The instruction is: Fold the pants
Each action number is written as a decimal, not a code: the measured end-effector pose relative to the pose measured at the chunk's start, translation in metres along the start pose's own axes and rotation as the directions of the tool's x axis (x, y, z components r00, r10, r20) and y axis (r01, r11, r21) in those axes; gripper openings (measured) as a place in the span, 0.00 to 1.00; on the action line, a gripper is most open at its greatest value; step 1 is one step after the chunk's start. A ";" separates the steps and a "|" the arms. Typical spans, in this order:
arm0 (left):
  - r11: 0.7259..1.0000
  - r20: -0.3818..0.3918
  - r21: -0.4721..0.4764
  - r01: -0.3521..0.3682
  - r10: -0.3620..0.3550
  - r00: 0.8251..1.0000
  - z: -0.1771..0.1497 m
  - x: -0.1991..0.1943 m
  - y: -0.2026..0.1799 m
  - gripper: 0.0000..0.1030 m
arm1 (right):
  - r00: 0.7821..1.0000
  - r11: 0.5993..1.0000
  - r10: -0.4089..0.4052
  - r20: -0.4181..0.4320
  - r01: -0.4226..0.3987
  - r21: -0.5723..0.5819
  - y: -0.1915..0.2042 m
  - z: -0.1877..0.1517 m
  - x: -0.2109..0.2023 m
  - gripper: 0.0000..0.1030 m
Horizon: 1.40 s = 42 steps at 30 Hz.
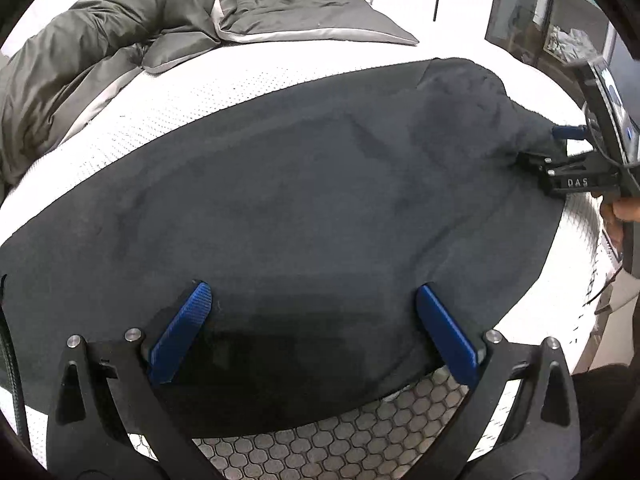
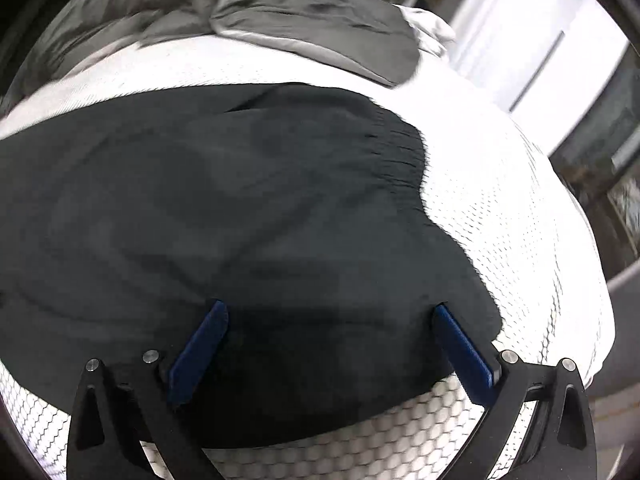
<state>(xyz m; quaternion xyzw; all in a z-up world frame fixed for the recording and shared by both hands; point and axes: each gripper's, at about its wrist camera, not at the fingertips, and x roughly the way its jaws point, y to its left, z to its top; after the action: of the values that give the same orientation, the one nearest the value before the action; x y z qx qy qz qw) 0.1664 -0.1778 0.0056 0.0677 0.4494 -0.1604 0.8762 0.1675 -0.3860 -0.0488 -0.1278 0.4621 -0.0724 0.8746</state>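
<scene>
Dark navy pants (image 1: 300,180) lie spread flat across the white mattress (image 1: 168,112). My left gripper (image 1: 312,290) is open, its blue pads (image 1: 182,332) wide apart just above the cloth near the pants' near edge. At the far right of the left wrist view my right gripper (image 1: 537,145) hovers at the pants' right end. The right wrist view shows the pants (image 2: 240,200) with a gathered elastic waistband (image 2: 400,148) at the right. There the right gripper (image 2: 329,306) is open over the cloth's near edge, with nothing between its fingers.
A rumpled grey duvet (image 1: 80,52) and a grey pillow (image 1: 304,12) lie at the far side of the bed. The honeycomb-patterned mattress side (image 1: 360,432) drops off at the near edge. A glass-fronted cabinet (image 1: 560,12) stands right of the bed. A hand (image 1: 624,208) holds the right gripper.
</scene>
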 end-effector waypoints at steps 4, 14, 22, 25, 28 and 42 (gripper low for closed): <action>0.999 -0.006 -0.027 0.029 -0.029 1.000 0.020 0.009 -0.016 0.99 | 0.999 1.000 0.026 0.037 -0.026 0.000 -0.002 0.006 -0.011 1.00; 0.997 -0.049 0.071 0.041 -0.037 0.998 0.031 0.040 -0.056 0.99 | 0.999 0.994 0.025 0.034 -0.021 -0.103 0.011 0.005 -0.004 1.00; 0.999 -0.018 -0.033 0.020 -0.021 1.000 0.020 0.014 -0.015 0.99 | 0.993 0.993 0.110 0.043 -0.111 0.041 -0.043 -0.008 -0.017 1.00; 0.998 0.014 -0.057 0.015 -0.014 1.000 0.019 0.001 -0.001 0.99 | 0.971 0.960 0.225 0.078 -0.235 0.152 -0.063 -0.021 -0.030 1.00; 0.997 0.022 -0.074 0.011 -0.009 1.000 0.014 0.000 0.006 0.99 | 0.914 0.869 0.396 0.091 -0.405 0.285 -0.097 -0.032 -0.026 1.00; 0.990 -0.008 -0.140 -0.024 0.023 1.000 -0.015 -0.011 0.055 0.99 | 0.694 0.438 0.640 0.331 -0.683 0.585 -0.153 -0.044 0.014 0.97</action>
<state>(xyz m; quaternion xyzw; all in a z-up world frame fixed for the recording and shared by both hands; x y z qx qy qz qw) 0.1679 -0.1194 0.0044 0.0121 0.4615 -0.1179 0.8792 0.1378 -0.5429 -0.0392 0.3837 0.3892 0.1179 0.8291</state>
